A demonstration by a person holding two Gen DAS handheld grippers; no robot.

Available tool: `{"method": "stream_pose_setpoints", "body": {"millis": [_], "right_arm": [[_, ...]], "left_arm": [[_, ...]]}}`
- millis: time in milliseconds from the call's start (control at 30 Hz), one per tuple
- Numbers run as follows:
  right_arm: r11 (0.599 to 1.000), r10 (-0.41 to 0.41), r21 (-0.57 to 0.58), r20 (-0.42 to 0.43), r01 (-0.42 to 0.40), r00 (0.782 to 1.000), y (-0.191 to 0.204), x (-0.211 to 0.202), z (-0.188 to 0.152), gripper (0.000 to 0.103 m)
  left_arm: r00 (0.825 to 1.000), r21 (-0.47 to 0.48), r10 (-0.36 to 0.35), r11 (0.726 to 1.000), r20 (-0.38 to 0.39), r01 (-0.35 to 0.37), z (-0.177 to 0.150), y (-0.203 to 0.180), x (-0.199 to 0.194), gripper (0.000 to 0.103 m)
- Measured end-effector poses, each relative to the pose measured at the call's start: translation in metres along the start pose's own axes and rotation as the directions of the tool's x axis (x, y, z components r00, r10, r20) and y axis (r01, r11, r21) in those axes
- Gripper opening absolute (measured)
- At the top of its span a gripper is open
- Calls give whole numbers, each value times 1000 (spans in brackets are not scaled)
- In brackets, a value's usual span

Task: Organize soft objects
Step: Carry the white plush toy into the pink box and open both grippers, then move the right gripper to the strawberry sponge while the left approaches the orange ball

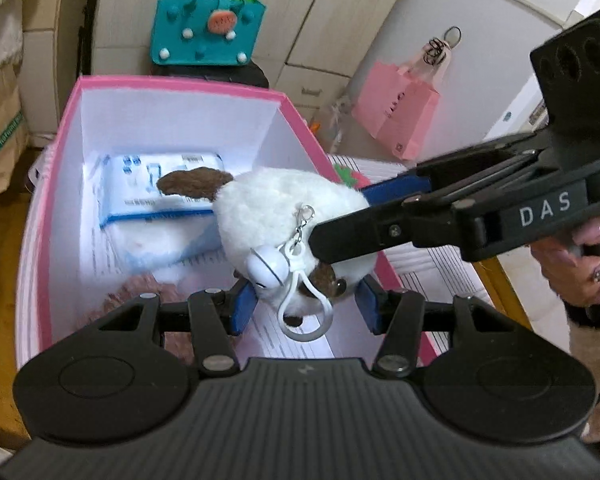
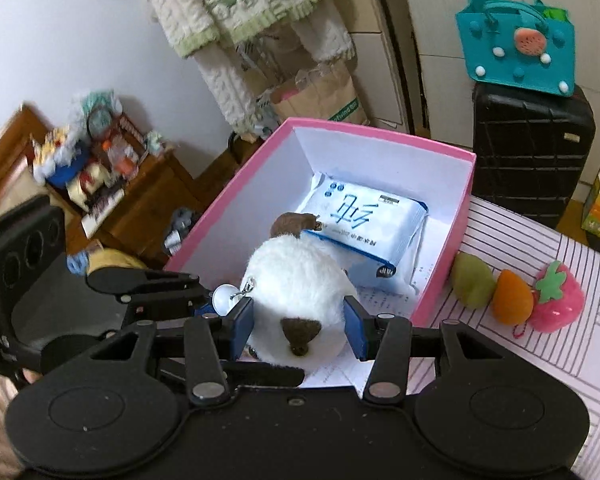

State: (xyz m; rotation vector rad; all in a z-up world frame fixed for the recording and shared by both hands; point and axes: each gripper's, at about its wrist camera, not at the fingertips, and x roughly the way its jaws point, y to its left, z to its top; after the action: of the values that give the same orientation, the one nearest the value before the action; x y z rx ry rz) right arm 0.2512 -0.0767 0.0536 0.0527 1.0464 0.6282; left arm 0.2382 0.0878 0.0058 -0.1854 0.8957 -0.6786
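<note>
A white plush dog (image 1: pixel 284 216) with brown ears, a bell and a white clip hangs over the open pink box (image 1: pixel 172 85). My right gripper (image 2: pixel 299 319) is shut on the plush dog (image 2: pixel 296 280), and it shows in the left wrist view reaching in from the right (image 1: pixel 340 224). My left gripper (image 1: pixel 306 307) is open, its blue pads on either side of the dog's lower part, not pressing it. A blue-and-white tissue pack (image 2: pixel 364 232) lies inside the pink box (image 2: pixel 380 134). It also shows in the left wrist view (image 1: pixel 156 188).
Three soft fruits lie right of the box on a striped cloth: green (image 2: pixel 472 280), orange (image 2: pixel 512 298), pink strawberry (image 2: pixel 560 300). A teal bag (image 2: pixel 518 46) sits on a black suitcase (image 2: pixel 532 152). A pink paper bag (image 1: pixel 396 110) hangs behind. A cluttered wooden shelf (image 2: pixel 100 176) stands left.
</note>
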Motion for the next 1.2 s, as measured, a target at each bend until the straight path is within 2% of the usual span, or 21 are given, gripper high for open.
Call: {"method": "stream_pose_setpoints", "body": {"millis": [133, 267, 433, 667, 933, 1200], "right_arm": [[999, -42, -24, -6, 41, 999, 2, 2, -1, 54], [987, -137, -83, 21, 139, 990, 8, 7, -5, 54], [992, -94, -75, 42, 97, 995, 2, -5, -12, 54], [996, -50, -57, 182, 62, 982, -10, -48, -26, 54], [992, -94, -47, 323, 115, 942, -31, -98, -57, 54], [986, -136, -30, 421, 163, 897, -62, -140, -93, 54]], "left_arm": [[998, -14, -35, 999, -61, 34, -1, 3, 13, 50], [997, -25, -6, 1000, -79, 4, 0, 7, 19, 54], [998, 37, 65, 997, -10, -65, -7, 3, -12, 57], [985, 59, 147, 986, 92, -153, -8, -6, -53, 57], [966, 98, 205, 970, 157, -222, 3, -31, -74, 57], [944, 161, 233, 948, 231, -274, 4, -85, -69, 58]]}}
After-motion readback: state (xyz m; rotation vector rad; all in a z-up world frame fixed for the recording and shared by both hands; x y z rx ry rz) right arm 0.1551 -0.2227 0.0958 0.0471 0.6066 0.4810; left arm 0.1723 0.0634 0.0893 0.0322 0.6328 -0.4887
